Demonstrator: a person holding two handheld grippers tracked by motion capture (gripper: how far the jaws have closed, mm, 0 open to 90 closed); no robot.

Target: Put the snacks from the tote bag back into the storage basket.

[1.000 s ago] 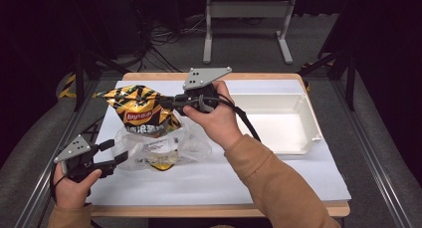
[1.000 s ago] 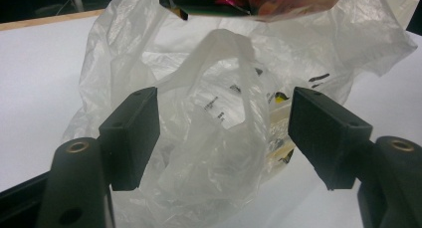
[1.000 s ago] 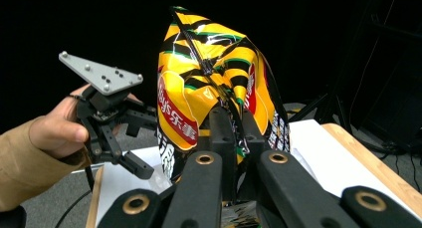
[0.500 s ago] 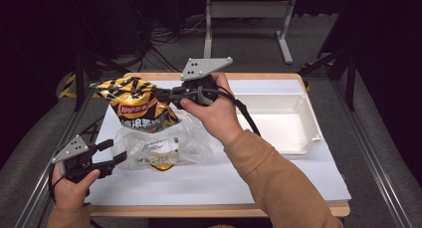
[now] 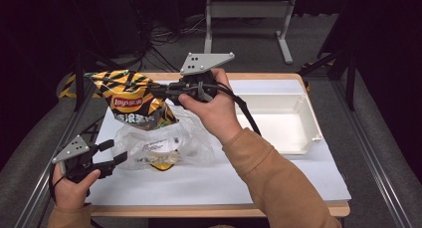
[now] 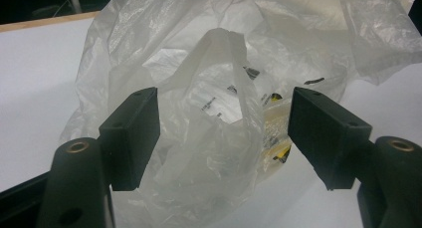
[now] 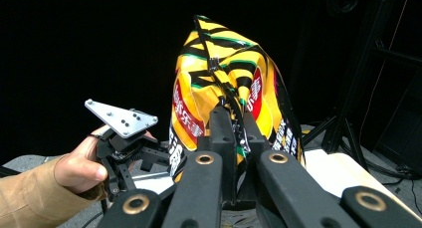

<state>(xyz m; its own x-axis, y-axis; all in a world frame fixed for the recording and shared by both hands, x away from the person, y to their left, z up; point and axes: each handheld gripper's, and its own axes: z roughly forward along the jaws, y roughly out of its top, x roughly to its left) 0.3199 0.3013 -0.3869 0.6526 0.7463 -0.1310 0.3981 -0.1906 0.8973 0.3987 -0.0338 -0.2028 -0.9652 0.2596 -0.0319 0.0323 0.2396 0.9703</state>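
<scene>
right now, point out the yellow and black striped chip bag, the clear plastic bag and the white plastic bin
yellow and black striped chip bag [image 5: 130,99], high view, red logo on its front
clear plastic bag [image 6: 219,138], left gripper view, its crumpled middle
white plastic bin [image 5: 304,119], high view, its right wall

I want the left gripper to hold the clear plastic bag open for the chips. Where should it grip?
Grip the upright handle loop of the plastic bag, coming in level from the left gripper's side. The loop stands free just ahead of its open jaws; the rest is slack, crumpled film.
</scene>
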